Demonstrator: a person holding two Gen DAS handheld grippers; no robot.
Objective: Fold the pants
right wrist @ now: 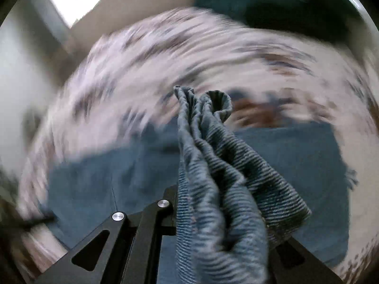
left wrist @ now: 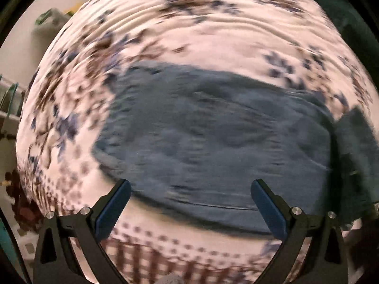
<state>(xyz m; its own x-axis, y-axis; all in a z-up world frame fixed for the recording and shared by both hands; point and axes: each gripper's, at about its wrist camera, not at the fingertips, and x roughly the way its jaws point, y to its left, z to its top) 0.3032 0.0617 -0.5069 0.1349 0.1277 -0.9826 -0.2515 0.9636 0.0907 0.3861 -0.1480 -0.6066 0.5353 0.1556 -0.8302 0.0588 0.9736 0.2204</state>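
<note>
Blue denim pants lie spread flat on a pale floral bedsheet. In the left wrist view my left gripper hangs above the pants' near edge, pointing steeply down, its jaws wide open with nothing between them. At the right edge of that view a raised flap of the pants hangs in the air. In the right wrist view my right gripper is shut on a bunched fold of the pants, which drapes over its fingers and hides the tips. The rest of the pants lies flat below.
The floral bedsheet covers the whole bed. A dark green cloth lies at the bed's far side. Shelves and a pale container stand beyond the bed's left edge. Both views are blurred by motion.
</note>
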